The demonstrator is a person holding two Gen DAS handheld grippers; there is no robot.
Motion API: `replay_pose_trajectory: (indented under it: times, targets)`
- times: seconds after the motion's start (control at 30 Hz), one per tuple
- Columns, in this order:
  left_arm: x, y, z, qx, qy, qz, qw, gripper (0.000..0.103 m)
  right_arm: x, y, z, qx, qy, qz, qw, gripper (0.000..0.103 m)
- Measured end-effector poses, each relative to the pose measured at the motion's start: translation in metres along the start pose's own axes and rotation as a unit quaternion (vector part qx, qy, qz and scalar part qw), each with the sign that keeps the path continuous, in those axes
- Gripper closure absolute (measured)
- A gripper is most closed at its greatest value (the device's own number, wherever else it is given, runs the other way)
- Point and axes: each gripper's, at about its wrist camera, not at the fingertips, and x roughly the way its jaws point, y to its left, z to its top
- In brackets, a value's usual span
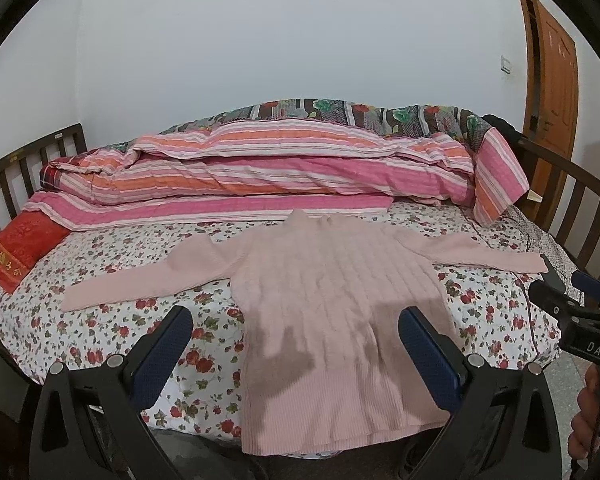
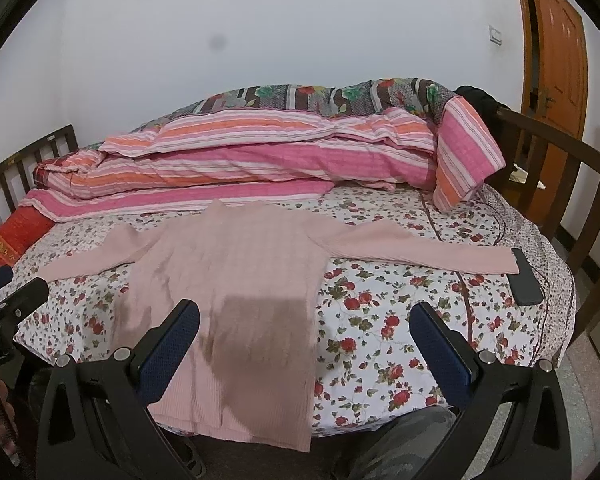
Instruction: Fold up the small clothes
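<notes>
White walls and a brown wooden door [image 1: 552, 92] enclose the bed; your work surface is its floral-printed bedsheet [image 1: 100, 320]. On it, near the front edge, lies the pale pink ribbed knit sweater [image 1: 332, 312], spread flat and face up, collar toward the wall, both sleeves stretched outward and the hem hanging slightly over the edge. Expect a light, soft, limp knit that stretches and sags when lifted, so grip it through both layers. Take hold at a sleeve cuff or shoulder seam first, then at the hem corners. The left tongs [image 1: 296, 356] hang above the hem with the blue-padded jaws spread wide, holding nothing. The right tongs [image 2: 306, 356] hover beside the sweater's right flank, likewise parted and empty. A black phone [image 2: 526, 278] lies just beside the right cuff; avoid it. Behind the collar, a pink-and-orange striped quilt [image 1: 284, 168] is heaped against the wall.
</notes>
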Motion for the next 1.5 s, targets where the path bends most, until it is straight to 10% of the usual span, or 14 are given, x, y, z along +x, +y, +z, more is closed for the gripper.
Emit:
replay_pose_trajectory:
  times: [0.5,1.0,1.5]
  targets:
    - [0.05,0.03,-0.015,-0.031,0.009,0.005,0.9995,0.0,0.045,0.003,-0.003,-0.009,0.012,0.027,1.0,0.0]
    - [0.169,0.176,-0.048,-0.175,0.082,0.078,0.9781,0.0,0.14,0.004,0.001,-0.004,0.024,0.036,0.999,0.001]
    - [0.222,0.364,-0.07,-0.378,0.047,0.146,0.913,0.017,0.215,0.021,0.019,-0.003,0.047,0.046,0.998,0.008]
